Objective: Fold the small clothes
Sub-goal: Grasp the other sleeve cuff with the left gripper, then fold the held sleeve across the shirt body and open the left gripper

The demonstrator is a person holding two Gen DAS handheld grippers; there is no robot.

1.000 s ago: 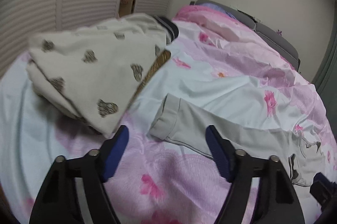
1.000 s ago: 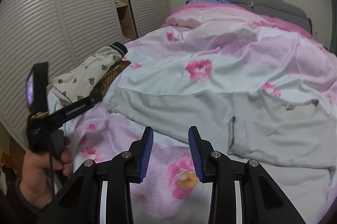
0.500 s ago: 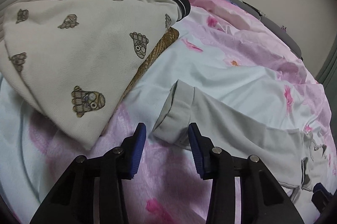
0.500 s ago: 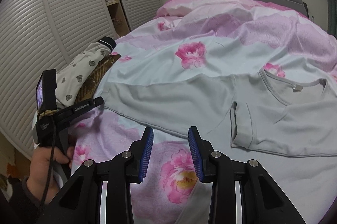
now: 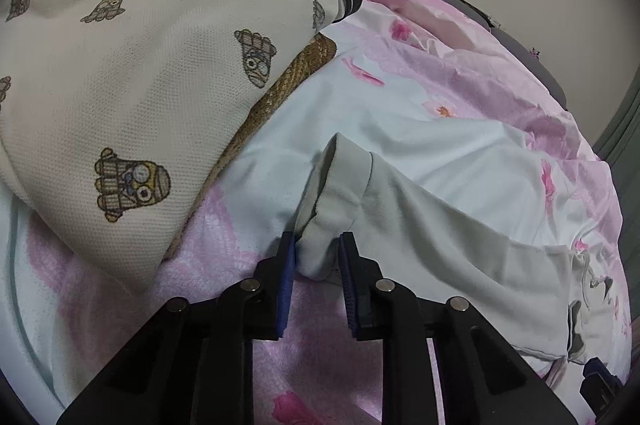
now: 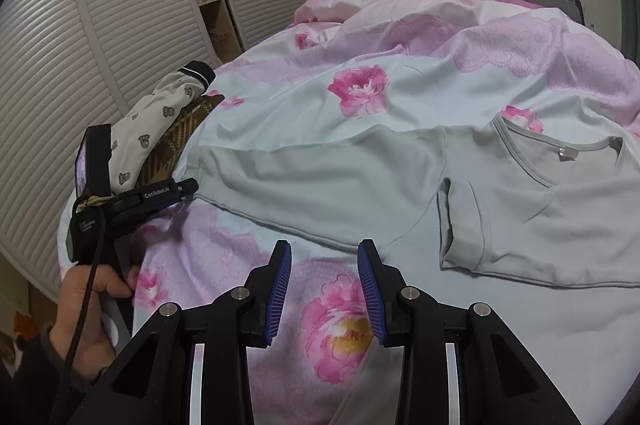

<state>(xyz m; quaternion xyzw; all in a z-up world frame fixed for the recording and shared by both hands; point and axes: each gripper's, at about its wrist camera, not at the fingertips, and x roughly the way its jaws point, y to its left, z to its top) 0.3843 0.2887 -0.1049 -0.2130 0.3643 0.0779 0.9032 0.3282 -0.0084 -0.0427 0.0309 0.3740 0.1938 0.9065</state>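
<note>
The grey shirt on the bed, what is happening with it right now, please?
A person with a gripper in each hand is folding the grey shirt, spread on the pink floral bedcover. The left gripper has closed on the cuff of one sleeve. The right gripper hovers open near the shirt's edge, holding nothing. A cream patterned garment lies aside.

We see only edge of brown cloth (image 5: 280,93); rest lies under cream shirt (image 5: 132,73). Cream shirt cut off by left frame edge in left wrist view. Grey shirt (image 6: 328,185): right side runs out past right edge in right wrist view; neck label (image 6: 567,153) too small to read. Sleeve cuff (image 5: 320,241) corner hidden between left gripper (image 5: 316,277) pads; we cannot tell whether they pinch it. Beside grey shirt, left hand (image 6: 88,309) partly cut off at frame edge.
</note>
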